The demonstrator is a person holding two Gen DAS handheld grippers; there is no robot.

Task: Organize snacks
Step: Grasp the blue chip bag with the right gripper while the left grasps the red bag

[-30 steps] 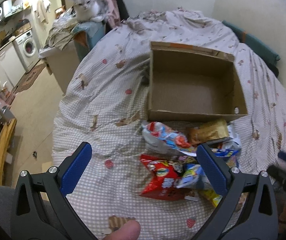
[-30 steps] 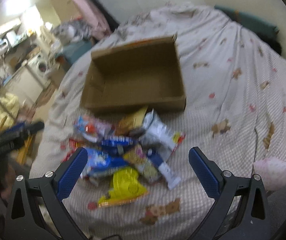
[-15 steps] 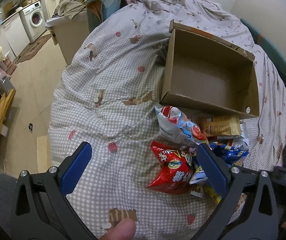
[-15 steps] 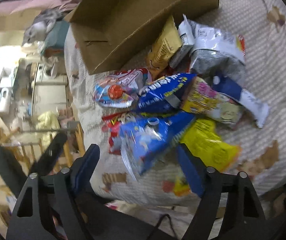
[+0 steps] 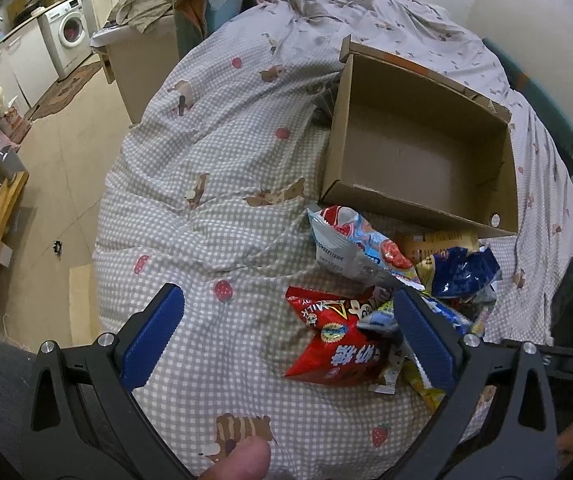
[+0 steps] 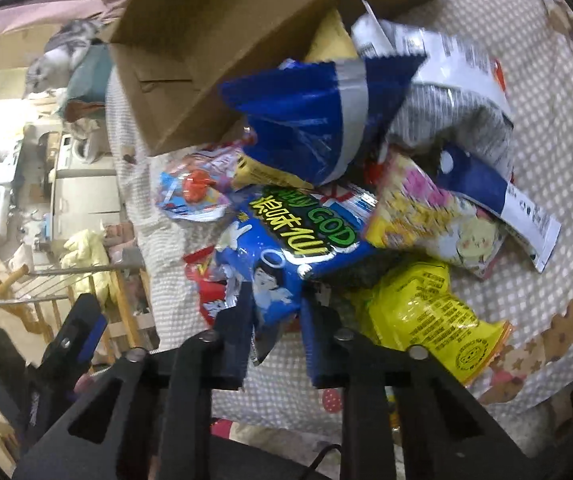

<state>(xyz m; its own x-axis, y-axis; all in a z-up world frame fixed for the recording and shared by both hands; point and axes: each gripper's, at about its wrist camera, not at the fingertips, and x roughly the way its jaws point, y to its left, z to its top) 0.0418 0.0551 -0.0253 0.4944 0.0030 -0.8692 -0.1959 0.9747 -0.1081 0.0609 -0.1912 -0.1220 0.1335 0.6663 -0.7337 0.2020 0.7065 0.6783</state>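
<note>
since the earlier frame the right gripper (image 6: 276,312) has dropped right down onto the snack pile, rolled over, and gone from wide open to pinched on the bottom corner of the blue snack bag (image 6: 286,248). the left gripper (image 5: 286,336) only drifted a little closer; its jaws are spread wide with nothing held, hovering over the checked bedspread (image 5: 214,184) with the red snack bag (image 5: 334,344) just inside its right finger.

the cardboard box (image 5: 414,152) sits empty just beyond the pile, so nothing's been sorted yet by the look of it.

what worries me: the grip is only on a thin crimped edge, so the slick foil could slide out on the lift. also the blue bag lies half under the dark blue packet (image 6: 310,120) and on top of the yellow bag (image 6: 422,312), so pulling it out might drag neighbours along or flick one off the bed edge. soft bedding won't help either, everything shifts.
</note>
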